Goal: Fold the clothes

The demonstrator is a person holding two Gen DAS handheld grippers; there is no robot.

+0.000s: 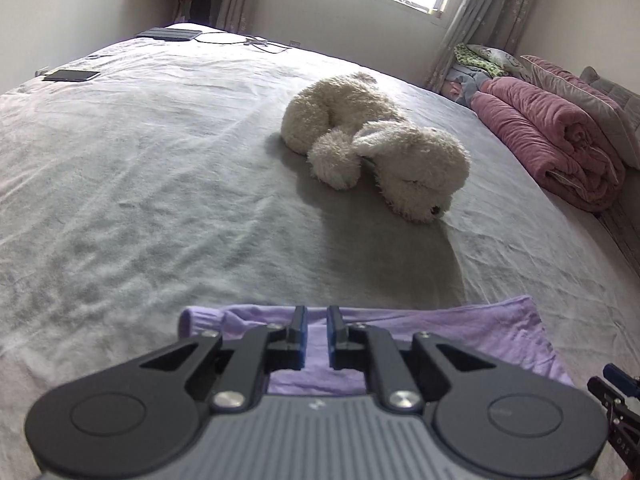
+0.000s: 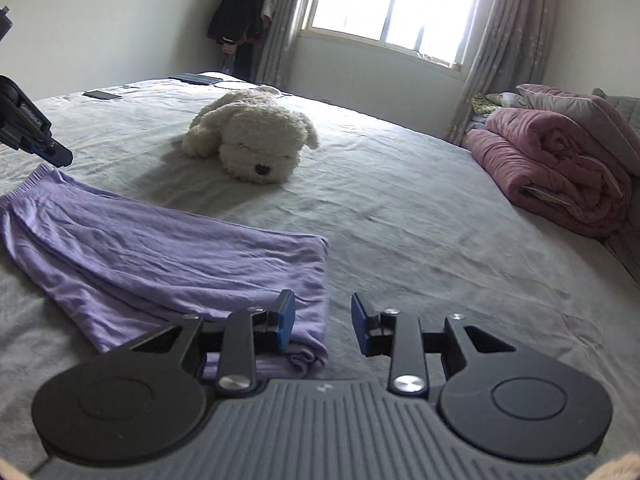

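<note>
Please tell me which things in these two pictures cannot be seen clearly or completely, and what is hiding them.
- Purple garment: its near edge is hidden behind each gripper body in both wrist views, so its whole shape is unknown.
- Right gripper: in the left wrist view the picture's right edge cuts it off.
- Phone and dark tablet case: too small for details.
- Window: overexposed, so nothing outside shows.
- Hanging clothes: too dark to distinguish.

Right gripper (image 2: 323, 322) above the near part of the bed (image 2: 400, 248), jaws parted, nothing between them; left pad over the folded edge of a lilac garment (image 2: 168, 268) lying flat toward the bed's left edge. Left gripper (image 2: 60, 156) just above the garment's far-left ribbed hem. White plush dog (image 2: 252, 140) mid-bed. Rolled pink quilt (image 2: 560, 164) along the right edge. Phone (image 2: 102, 95) at the far-left corner.
</note>
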